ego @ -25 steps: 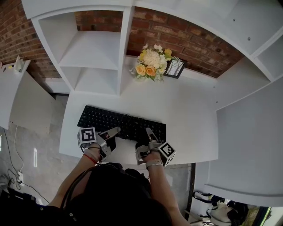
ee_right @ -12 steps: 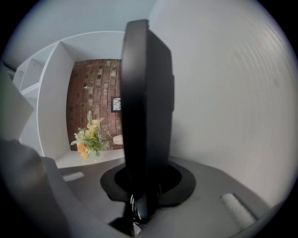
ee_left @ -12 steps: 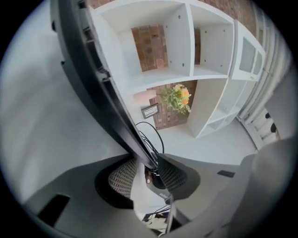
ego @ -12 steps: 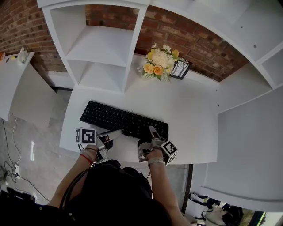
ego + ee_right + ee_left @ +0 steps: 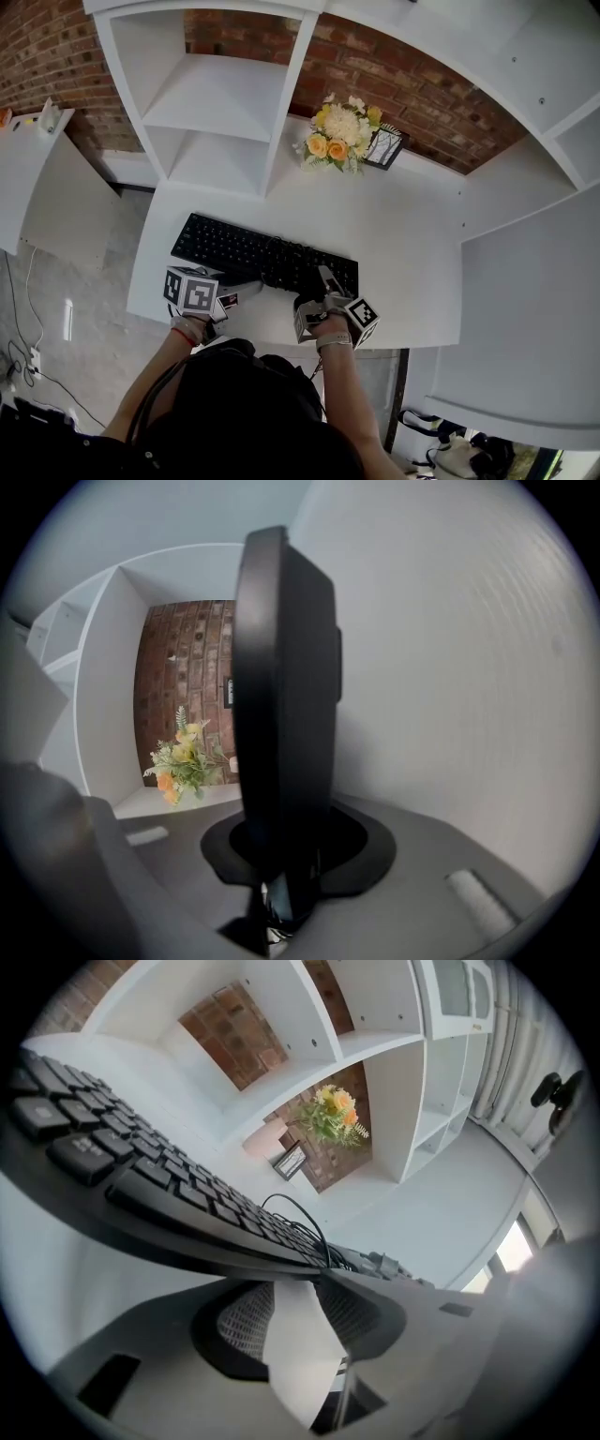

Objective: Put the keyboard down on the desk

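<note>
The black keyboard [image 5: 253, 258] lies flat on the white desk [image 5: 403, 234], close to its near edge. My left gripper [image 5: 246, 284] is at the keyboard's near left edge and its jaws are opening. In the left gripper view the keyboard [image 5: 141, 1185] runs just past the left gripper [image 5: 300, 1283], and only white desk shows in the gap between the pads. My right gripper [image 5: 314, 281] holds the near right edge. In the right gripper view the keyboard [image 5: 281, 696] stands edge-on between the jaws of the right gripper [image 5: 281, 855], which are just starting to ease apart.
A bunch of yellow and white flowers [image 5: 337, 131] and a small picture frame [image 5: 380, 145] stand at the back of the desk by the brick wall. White shelf compartments [image 5: 216, 103] rise at the back left. A black cable [image 5: 300, 1218] loops behind the keyboard.
The left gripper's jaws have spread apart and let go of the keyboard's near edge. The right gripper has stayed on the keyboard, which has not moved.
</note>
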`<action>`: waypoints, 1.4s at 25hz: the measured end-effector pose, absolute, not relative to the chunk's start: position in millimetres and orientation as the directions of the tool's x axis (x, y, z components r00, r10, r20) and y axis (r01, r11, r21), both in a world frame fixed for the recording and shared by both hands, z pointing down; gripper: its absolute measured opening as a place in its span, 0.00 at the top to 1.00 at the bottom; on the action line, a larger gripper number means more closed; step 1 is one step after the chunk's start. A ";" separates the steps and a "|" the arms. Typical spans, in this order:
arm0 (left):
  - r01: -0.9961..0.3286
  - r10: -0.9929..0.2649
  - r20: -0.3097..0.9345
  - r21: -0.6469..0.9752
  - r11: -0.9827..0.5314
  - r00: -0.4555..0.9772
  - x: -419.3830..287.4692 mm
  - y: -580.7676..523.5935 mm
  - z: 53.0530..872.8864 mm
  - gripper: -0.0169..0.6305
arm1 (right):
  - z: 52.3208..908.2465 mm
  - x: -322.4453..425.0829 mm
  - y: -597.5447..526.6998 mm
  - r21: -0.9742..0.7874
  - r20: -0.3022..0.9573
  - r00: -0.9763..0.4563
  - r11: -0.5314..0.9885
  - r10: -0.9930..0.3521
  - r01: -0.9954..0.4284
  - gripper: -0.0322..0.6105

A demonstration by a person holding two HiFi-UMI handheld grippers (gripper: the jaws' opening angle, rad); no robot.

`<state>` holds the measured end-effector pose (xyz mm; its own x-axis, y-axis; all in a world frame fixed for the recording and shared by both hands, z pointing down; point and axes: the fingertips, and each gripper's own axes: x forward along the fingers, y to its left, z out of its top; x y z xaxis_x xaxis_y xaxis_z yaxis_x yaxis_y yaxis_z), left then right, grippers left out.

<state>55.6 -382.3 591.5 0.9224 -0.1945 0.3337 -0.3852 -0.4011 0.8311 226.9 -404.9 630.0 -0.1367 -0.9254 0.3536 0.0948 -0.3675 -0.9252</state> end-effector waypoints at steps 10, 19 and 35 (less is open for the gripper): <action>-0.357 -0.200 0.303 0.868 -0.345 0.932 56.7 -383.5 589.2 0.79 | 600.5 216.3 -407.8 -0.961 0.268 -0.286 -0.277 -0.920 -0.007 0.63; -0.321 -0.241 0.253 0.896 -0.307 0.937 58.6 -391.1 577.5 0.81 | 574.7 197.2 -391.3 -0.973 0.157 -0.581 -0.024 -0.798 -0.230 0.53; -0.334 -0.227 0.275 0.898 -0.285 0.934 58.9 -387.3 583.8 0.81 | 585.9 144.7 -353.4 -0.771 0.413 -0.764 0.256 -0.496 -0.583 0.95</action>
<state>58.9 -387.3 583.8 0.9343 -0.2274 0.2747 -0.3337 -0.2854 0.8985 144.7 -353.4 585.9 -0.7638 -0.4960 0.4130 -0.5832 0.2562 -0.7709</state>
